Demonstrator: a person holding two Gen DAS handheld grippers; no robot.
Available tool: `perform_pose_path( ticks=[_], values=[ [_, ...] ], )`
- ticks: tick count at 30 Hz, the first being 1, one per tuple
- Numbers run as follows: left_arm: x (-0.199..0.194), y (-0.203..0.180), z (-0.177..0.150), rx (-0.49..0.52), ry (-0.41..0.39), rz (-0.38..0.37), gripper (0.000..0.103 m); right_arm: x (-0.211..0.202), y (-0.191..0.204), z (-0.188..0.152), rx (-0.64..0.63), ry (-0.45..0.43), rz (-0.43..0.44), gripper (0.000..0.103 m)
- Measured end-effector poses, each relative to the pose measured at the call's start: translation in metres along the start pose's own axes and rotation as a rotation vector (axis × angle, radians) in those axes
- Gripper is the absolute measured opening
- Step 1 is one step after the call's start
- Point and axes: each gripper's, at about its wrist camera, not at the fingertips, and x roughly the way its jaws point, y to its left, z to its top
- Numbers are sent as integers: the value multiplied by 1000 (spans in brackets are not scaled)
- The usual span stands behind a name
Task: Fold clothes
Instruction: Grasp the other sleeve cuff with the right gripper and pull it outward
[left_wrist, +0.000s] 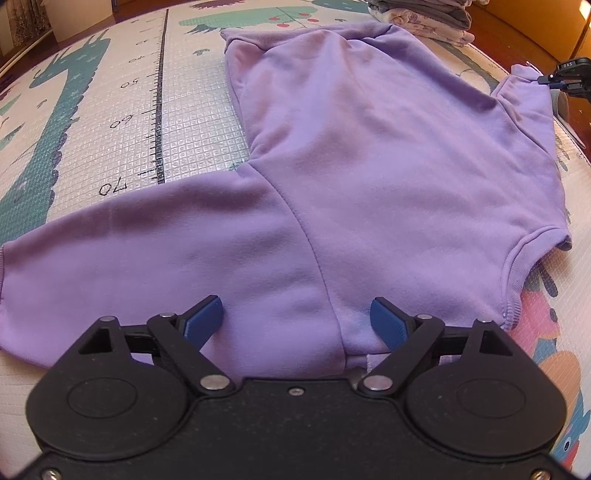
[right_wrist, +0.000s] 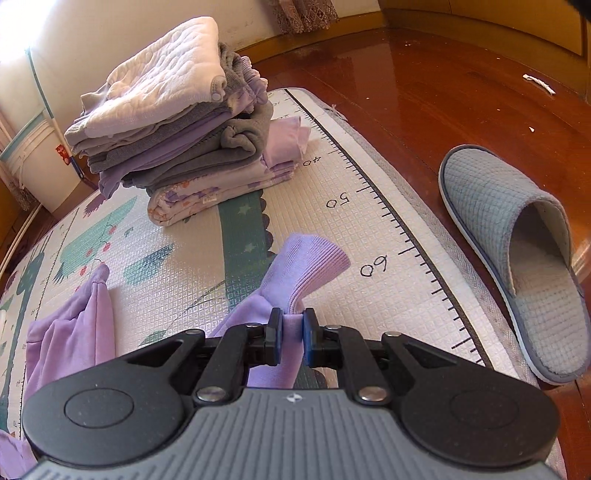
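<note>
A lilac sweatshirt (left_wrist: 351, 155) lies spread on a patterned play mat (left_wrist: 110, 110), one sleeve (left_wrist: 129, 251) stretched out to the left. My left gripper (left_wrist: 295, 321) hovers open over the shoulder area, its blue fingertips (left_wrist: 205, 319) wide apart above the fabric. In the right wrist view my right gripper (right_wrist: 293, 332) is shut on the other sleeve just behind its ribbed cuff (right_wrist: 310, 258), lifting it off the mat. That gripper also shows small at the far right of the left wrist view, right gripper (left_wrist: 554, 79), at the raised sleeve end.
A stack of folded clothes (right_wrist: 173, 129) sits on the mat's far corner. A grey slipper (right_wrist: 517, 258) lies on the wooden floor (right_wrist: 406, 92) beside the mat's ruler-marked edge (right_wrist: 406, 236). A white bucket (right_wrist: 33, 155) stands by the wall.
</note>
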Motion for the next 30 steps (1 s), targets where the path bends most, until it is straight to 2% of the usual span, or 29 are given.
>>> perform_pose_path(
  ticks=[5,9,19,24,25,26,28,29,30],
  values=[
    [0,0,-1,8,0,-3,89,-25,-39,-24,100,-13,-56,12],
    [1,0,-2,15,-1,-5,90,-32,-59,-40,117,13,-103,12],
    [2,-2,-4,34,2,-7,94,-23,-61,-46,76,81,-219,13],
    [0,-2,-2,37,13,-6,94,-41,-67,-38,140,55,-387,20],
    [-2,-2,-1,36,8,6,94,-46,-60,-37,91,33,-409,22],
    [-5,-3,-1,34,2,19,94,-49,-46,-39,14,14,-386,22],
    [-19,-9,1,45,-74,54,93,-55,-13,-45,-154,-18,-303,21],
    [-24,-12,2,57,-98,49,92,-57,10,-55,-259,-20,-247,22],
    [-28,-20,3,85,-123,33,87,-57,35,-67,-373,-16,-184,22]
  ],
)
